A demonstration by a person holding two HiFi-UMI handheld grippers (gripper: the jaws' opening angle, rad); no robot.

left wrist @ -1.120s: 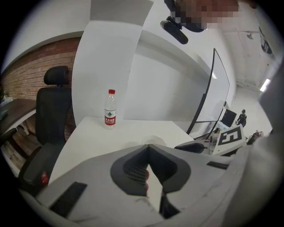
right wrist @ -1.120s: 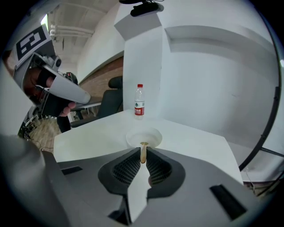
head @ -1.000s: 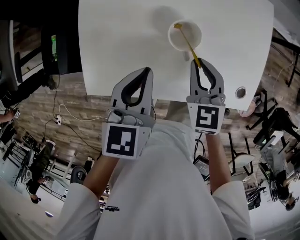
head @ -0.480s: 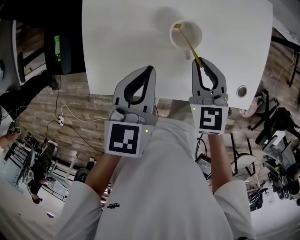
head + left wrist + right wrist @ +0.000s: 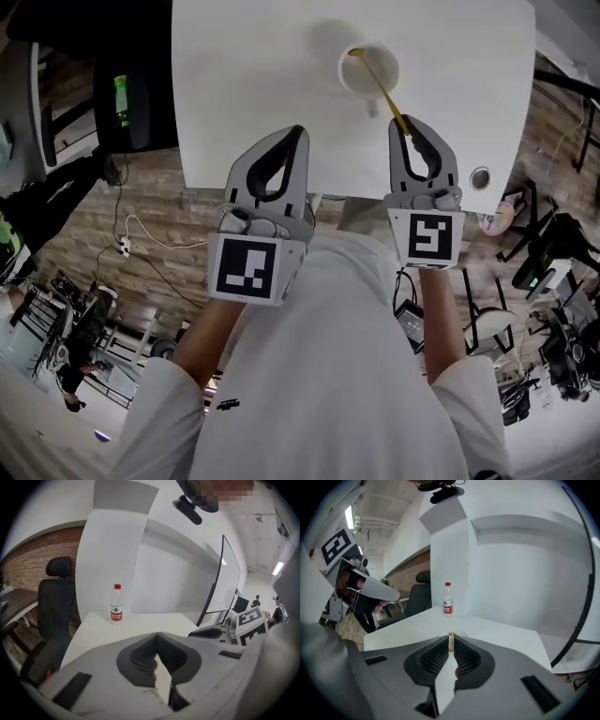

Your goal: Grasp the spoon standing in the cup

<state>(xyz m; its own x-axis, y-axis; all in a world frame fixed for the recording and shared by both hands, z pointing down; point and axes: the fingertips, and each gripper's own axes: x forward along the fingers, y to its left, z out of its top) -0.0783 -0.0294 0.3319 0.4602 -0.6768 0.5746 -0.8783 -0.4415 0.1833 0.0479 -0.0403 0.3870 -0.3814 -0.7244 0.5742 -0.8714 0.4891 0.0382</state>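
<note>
A white cup (image 5: pixel 368 68) stands on the white table (image 5: pixel 244 75) at its far right. A yellow spoon (image 5: pixel 380 89) leans out of it toward me. My right gripper (image 5: pixel 405 122) is shut on the end of the spoon's handle, just short of the cup. In the right gripper view the handle (image 5: pixel 451 642) stands upright, pinched between the tips of the right gripper (image 5: pixel 451 639); the cup is mostly hidden behind the jaws. My left gripper (image 5: pixel 297 131) hovers over the table's near edge to the left, shut with nothing in it, as the left gripper view shows (image 5: pixel 157 635).
A water bottle (image 5: pixel 448 599) with a red cap stands at the table's far end, also in the left gripper view (image 5: pixel 116 604). A black office chair (image 5: pixel 56 602) stands beside the table. A round cable grommet (image 5: pixel 480 176) sits at the near right corner.
Nothing has changed in the grip: the right gripper stays shut on the spoon handle. Both grippers and the head view have drifted slightly.
</note>
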